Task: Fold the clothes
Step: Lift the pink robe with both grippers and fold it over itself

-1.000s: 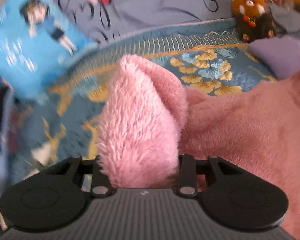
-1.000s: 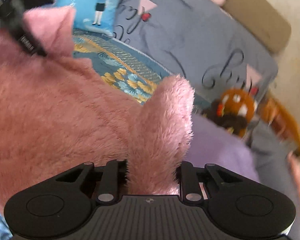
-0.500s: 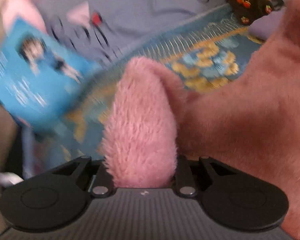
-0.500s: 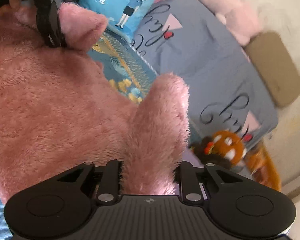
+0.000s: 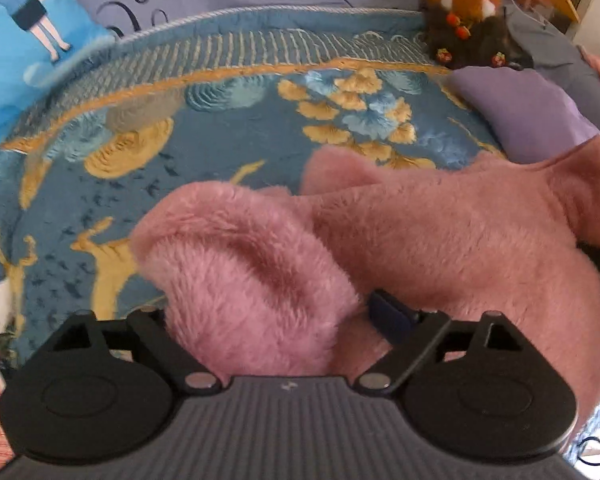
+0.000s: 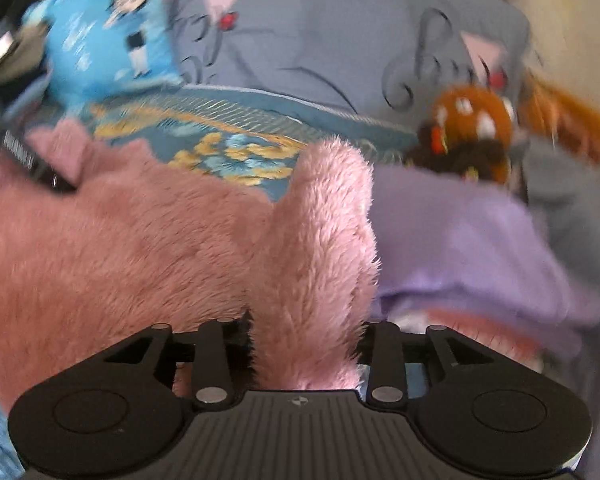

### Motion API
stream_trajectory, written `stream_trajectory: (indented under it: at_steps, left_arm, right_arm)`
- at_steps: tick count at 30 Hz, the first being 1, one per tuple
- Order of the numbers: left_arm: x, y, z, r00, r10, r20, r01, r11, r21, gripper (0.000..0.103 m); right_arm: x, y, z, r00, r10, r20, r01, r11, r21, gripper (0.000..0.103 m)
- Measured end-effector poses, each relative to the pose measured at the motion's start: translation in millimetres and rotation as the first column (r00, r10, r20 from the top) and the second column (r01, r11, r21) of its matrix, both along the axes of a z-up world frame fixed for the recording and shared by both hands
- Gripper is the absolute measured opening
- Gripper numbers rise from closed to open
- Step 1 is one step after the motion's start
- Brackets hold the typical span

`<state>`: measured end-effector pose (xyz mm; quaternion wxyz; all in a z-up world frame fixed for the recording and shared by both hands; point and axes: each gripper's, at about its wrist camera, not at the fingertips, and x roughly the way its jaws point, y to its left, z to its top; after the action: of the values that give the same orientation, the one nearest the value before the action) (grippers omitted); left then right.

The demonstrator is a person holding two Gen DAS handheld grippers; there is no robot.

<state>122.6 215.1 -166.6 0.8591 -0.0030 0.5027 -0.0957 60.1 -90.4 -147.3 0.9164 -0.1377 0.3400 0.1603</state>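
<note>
A fluffy pink fleece garment [image 5: 440,248] lies across the blue quilt. One thick corner of it slumps between the jaws of my left gripper [image 5: 268,308], which are opening wide. The blue pad of the right finger [image 5: 392,316] stands clear of the fleece, and the left finger is hidden behind it. In the right wrist view another corner of the garment [image 6: 324,240] stands upright in my right gripper [image 6: 304,332]. Its jaws are opening, but the fleece still fills the gap between them. The left gripper's black finger [image 6: 32,160] shows at the garment's far edge.
A blue quilt [image 5: 240,140] with gold embroidery covers the bed. A folded lilac garment [image 5: 532,116] lies just right of the pink one. A red panda plush [image 5: 464,4] sits behind it. A blue cartoon pillow [image 5: 16,40] and grey pillows [image 6: 320,40] line the back.
My left gripper's jaws have spread wide and its pink corner has flopped down onto the quilt. Both grippers have tilted and shifted, and the right view has rolled.
</note>
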Motion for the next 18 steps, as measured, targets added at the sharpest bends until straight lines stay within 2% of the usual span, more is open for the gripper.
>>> stream_trajectory:
  at_steps: [2,4,6,7,8,9,10,11,13,16,17,18]
  left_arm:
    - [2,-1,-1,1.0,0.017,-0.007,-0.017,1.0,-0.02,0.072]
    - [5,0,-1,0.999,0.046,-0.022,-0.048,0.998,-0.052,0.043]
    - [7,-5,-4,0.998,0.064,-0.027,-0.065,0.997,-0.043,0.038]
    - [6,-9,-5,0.998,0.06,-0.024,-0.061,0.998,-0.02,0.037]
    - [6,-16,-6,0.998,0.063,-0.016,-0.063,0.998,0.011,0.037]
    - [4,-22,-5,0.998,0.065,-0.005,-0.065,0.997,0.047,0.036]
    - [1,-31,-5,0.998,0.064,0.013,-0.065,0.994,0.093,0.036]
    - [-3,-42,-7,0.998,0.058,0.04,-0.063,0.986,0.153,0.035]
    - [-13,-67,-9,0.994,0.03,0.105,-0.059,0.955,0.29,0.031]
    - [-42,-113,-17,0.969,-0.099,0.228,-0.037,0.85,0.526,0.027]
    - [-51,-119,-17,0.959,-0.122,0.257,-0.042,0.833,0.552,0.027]
    - [-61,-125,-16,0.948,-0.141,0.286,-0.05,0.82,0.57,0.027]
  right_arm:
    - [4,-8,-6,0.999,-0.037,-0.033,0.039,0.998,0.055,0.05]
    - [13,-17,-14,0.993,-0.074,-0.094,0.086,0.989,0.124,0.054]
    - [23,-26,-25,0.977,-0.095,-0.189,0.133,0.97,0.203,0.051]
    - [27,-28,-28,0.969,-0.098,-0.226,0.152,0.961,0.232,0.042]
    - [28,-24,-29,0.971,-0.091,-0.222,0.141,0.965,0.22,0.035]
    - [20,-7,-28,0.985,-0.06,-0.162,0.079,0.99,0.114,0.031]
    - [11,10,-27,0.994,-0.021,-0.105,0.022,1.0,0.002,0.025]
    - [3,27,-26,0.998,0.024,-0.052,-0.03,0.993,-0.112,0.021]
    - [-14,58,-24,0.991,0.128,0.039,-0.109,0.939,-0.326,0.02]
    - [-52,77,-27,0.948,0.274,0.162,-0.161,0.851,-0.5,0.019]
    - [-64,81,-27,0.928,0.317,0.193,-0.167,0.821,-0.545,0.019]
    - [-71,78,-22,0.915,0.34,0.216,-0.168,0.81,-0.562,0.019]
